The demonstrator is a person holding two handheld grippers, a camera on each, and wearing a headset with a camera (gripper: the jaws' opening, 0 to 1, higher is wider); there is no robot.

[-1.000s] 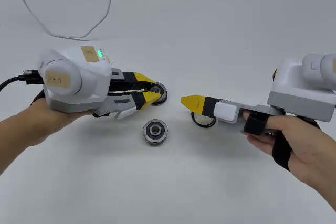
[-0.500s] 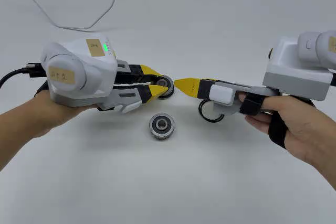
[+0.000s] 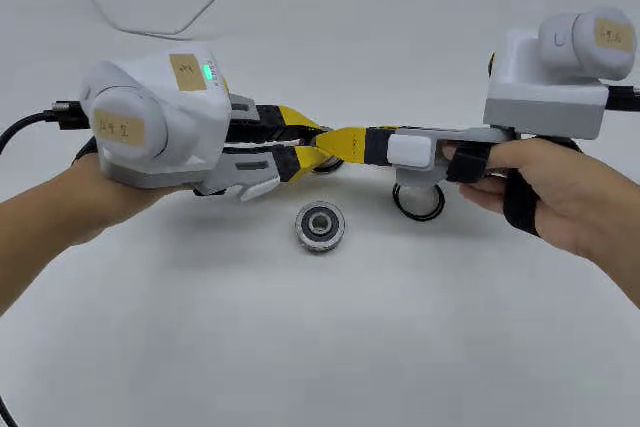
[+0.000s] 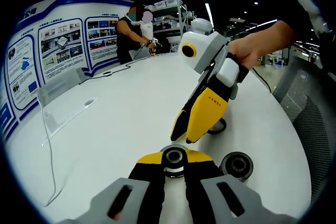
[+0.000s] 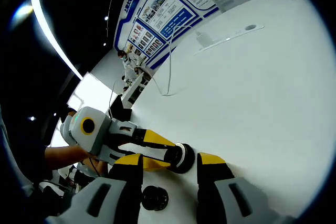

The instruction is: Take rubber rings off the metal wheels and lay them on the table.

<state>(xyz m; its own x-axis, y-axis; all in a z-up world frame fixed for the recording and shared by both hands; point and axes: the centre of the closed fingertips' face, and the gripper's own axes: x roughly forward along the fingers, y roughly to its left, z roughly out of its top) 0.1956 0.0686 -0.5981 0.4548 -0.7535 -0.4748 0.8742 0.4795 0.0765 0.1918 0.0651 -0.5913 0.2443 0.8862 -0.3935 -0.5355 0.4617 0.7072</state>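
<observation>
Here left gripper [image 4: 174, 162] clamps a flat-lying metal wheel [image 5: 181, 157], bore up; right gripper [image 5: 169, 159] gapes facing it

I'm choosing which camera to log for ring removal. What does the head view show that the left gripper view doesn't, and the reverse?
Head view: the white body of the left tool, with its green light, and the hand gripping it.
Left gripper view: the clamped wheel face-on between the left tool's jaws, plus wall posters and a person at the far end of the table.
Both: the right tool, open at the clamped wheel, the loose wheel and the rubber ring lying on the table.
</observation>
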